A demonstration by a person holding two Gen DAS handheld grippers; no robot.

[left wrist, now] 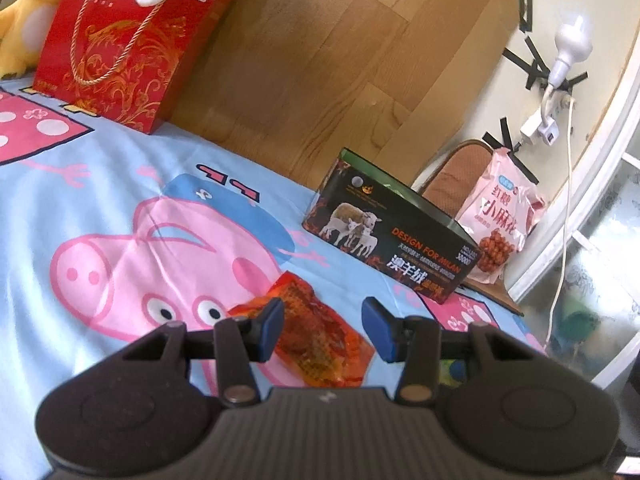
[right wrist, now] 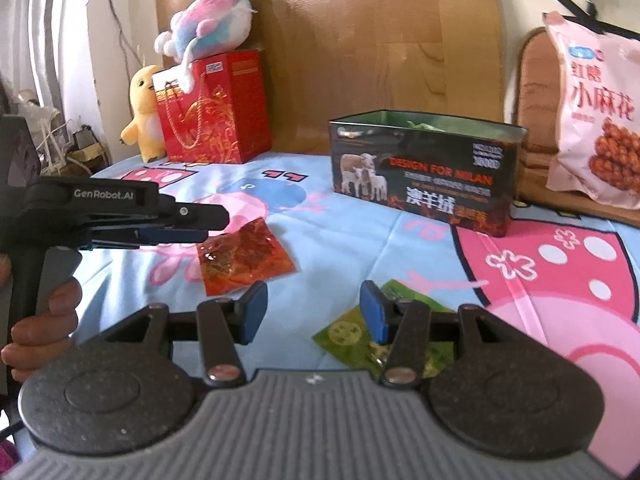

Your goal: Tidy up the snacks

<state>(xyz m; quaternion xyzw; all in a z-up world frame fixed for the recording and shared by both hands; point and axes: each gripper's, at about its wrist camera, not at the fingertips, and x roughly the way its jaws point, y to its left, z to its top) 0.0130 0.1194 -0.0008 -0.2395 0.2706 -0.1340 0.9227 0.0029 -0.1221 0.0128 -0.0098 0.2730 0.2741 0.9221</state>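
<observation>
Red snack pkt (left wrist: 320, 340) flat, long axis diagonal

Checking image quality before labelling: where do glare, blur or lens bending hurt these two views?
Left wrist view: daylight washes out the white lamp, and the frame edges curve. Right wrist view: glare glints off the red foil snack packet; the pink snack bag is soft and bent at the edge.
</observation>
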